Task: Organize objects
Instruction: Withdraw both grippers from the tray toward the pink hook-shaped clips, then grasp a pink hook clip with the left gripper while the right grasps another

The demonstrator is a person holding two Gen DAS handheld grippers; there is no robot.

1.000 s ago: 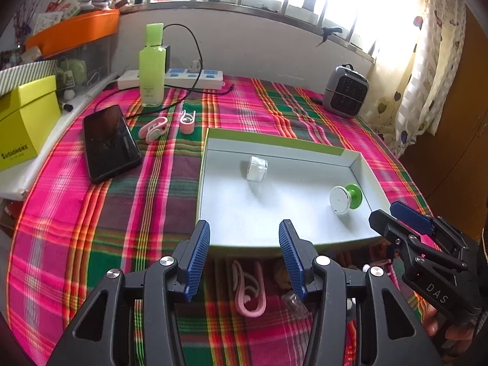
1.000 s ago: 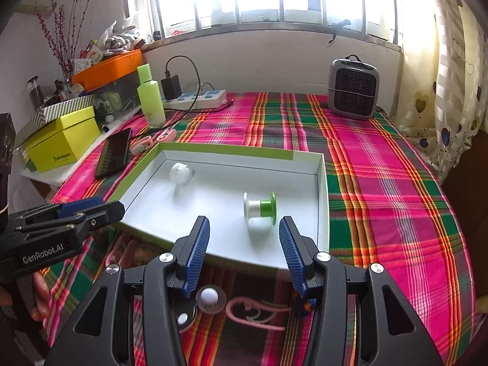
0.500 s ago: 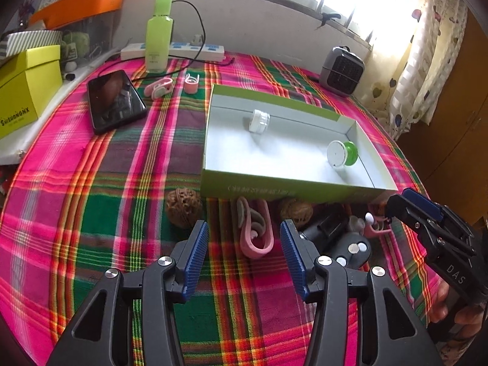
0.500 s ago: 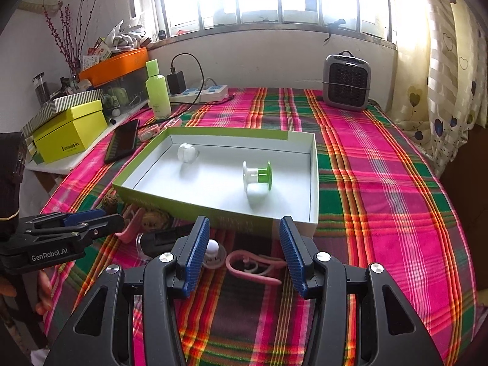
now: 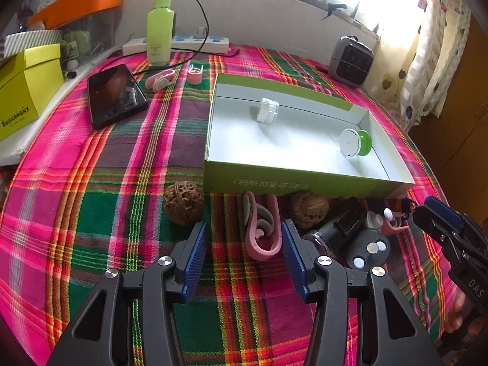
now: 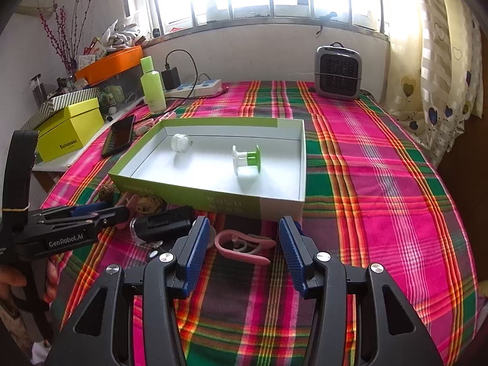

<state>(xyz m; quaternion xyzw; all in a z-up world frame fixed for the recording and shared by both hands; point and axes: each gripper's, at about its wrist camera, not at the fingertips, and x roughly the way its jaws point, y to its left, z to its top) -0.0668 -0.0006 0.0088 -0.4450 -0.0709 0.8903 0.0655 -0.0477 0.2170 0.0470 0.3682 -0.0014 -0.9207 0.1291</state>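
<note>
A green-sided box lid (image 5: 305,183) (image 6: 213,196) lies on the plaid table and holds a white cap (image 5: 267,110) (image 6: 180,142) and a green-and-white spool (image 5: 355,143) (image 6: 246,160). In front of it lie a pink clip (image 5: 262,225), two walnuts (image 5: 183,202) (image 5: 309,209), a black device (image 5: 350,231) (image 6: 164,224) and another pink clip (image 6: 244,245). My left gripper (image 5: 242,259) is open and empty, just short of the first pink clip. My right gripper (image 6: 244,247) is open and empty, with the second pink clip between its fingers.
A black phone (image 5: 114,94), two pink clips (image 5: 160,80) (image 5: 195,74), a green bottle (image 5: 160,35), a power strip (image 5: 183,44) and a yellow box (image 5: 27,88) are at the back left. A small grey heater (image 6: 338,71) stands at the back right.
Both grippers have pulled back from over the box lid toward the table's near side. The objects in front of the lid have come into view. Both stay open.
</note>
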